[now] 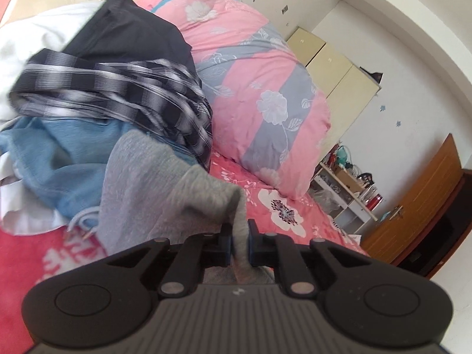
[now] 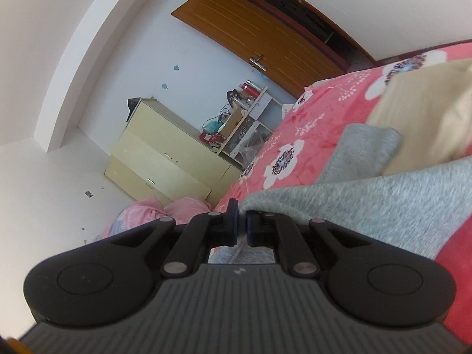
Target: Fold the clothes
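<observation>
A grey knit garment (image 1: 153, 188) lies on the red flowered bed. My left gripper (image 1: 239, 237) is shut on a raised edge of it. In the right wrist view the same grey garment (image 2: 368, 203) spreads to the right, and my right gripper (image 2: 242, 224) is shut on another edge of it. Behind it in the left wrist view lies a pile of clothes: a blue garment (image 1: 59, 153), a black-and-white plaid garment (image 1: 118, 91), a black one (image 1: 129, 32) and a white one (image 1: 32, 38).
A pink and grey flowered quilt (image 1: 253, 88) is heaped on the bed. A beige folded cloth (image 2: 427, 118) lies on the red bedspread (image 2: 309, 124). Cream drawers (image 2: 165, 159), a cluttered shelf (image 2: 244, 124) and a wooden door (image 2: 265, 38) stand beyond the bed.
</observation>
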Demonstrator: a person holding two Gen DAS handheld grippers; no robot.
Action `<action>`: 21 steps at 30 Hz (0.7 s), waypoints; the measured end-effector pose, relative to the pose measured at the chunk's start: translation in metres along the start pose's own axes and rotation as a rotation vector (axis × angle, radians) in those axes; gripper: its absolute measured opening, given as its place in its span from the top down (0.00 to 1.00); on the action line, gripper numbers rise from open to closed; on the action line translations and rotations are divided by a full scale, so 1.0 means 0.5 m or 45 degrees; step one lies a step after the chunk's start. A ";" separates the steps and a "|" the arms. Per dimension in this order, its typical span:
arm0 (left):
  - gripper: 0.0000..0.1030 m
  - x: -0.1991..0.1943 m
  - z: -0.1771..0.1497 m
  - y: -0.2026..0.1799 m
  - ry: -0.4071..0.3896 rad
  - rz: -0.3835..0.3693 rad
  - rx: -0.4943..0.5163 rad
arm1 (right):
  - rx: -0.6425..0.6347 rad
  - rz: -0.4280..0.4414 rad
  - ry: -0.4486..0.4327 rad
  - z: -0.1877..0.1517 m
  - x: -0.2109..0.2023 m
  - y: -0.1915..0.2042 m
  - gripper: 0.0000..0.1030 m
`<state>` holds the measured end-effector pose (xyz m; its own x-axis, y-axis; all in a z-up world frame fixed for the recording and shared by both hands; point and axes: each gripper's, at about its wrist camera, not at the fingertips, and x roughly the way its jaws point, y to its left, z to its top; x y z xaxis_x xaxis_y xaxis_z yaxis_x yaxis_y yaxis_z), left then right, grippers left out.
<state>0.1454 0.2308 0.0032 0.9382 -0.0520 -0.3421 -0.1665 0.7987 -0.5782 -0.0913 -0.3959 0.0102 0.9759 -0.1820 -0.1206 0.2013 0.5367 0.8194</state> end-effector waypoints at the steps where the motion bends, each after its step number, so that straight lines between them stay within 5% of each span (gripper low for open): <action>1: 0.90 0.026 0.003 -0.010 0.012 0.013 0.017 | -0.007 -0.005 0.001 0.010 0.025 0.002 0.96; 7: 0.88 0.193 -0.008 -0.063 0.106 0.096 0.162 | 0.004 -0.115 0.058 0.028 0.202 -0.039 0.96; 9: 0.78 0.258 -0.022 -0.069 0.179 0.116 0.200 | 0.005 -0.173 0.087 0.026 0.265 -0.066 0.96; 11: 0.42 0.319 -0.036 -0.068 0.266 0.120 0.233 | 0.074 -0.235 0.140 0.018 0.327 -0.108 0.94; 14: 0.33 0.391 -0.046 -0.061 0.372 0.129 0.247 | 0.270 -0.299 0.281 0.007 0.411 -0.190 0.90; 17: 0.27 0.402 -0.025 -0.053 0.372 0.081 0.168 | 0.432 -0.323 0.393 0.009 0.454 -0.243 0.86; 21: 0.27 0.360 0.008 -0.058 0.345 0.012 0.111 | 0.499 -0.266 0.399 0.021 0.419 -0.230 0.73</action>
<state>0.3202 0.2007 -0.0386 0.8194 -0.1932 -0.5397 -0.1373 0.8479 -0.5121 0.0890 -0.5042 -0.1034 0.9089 0.0344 -0.4156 0.4058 0.1567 0.9004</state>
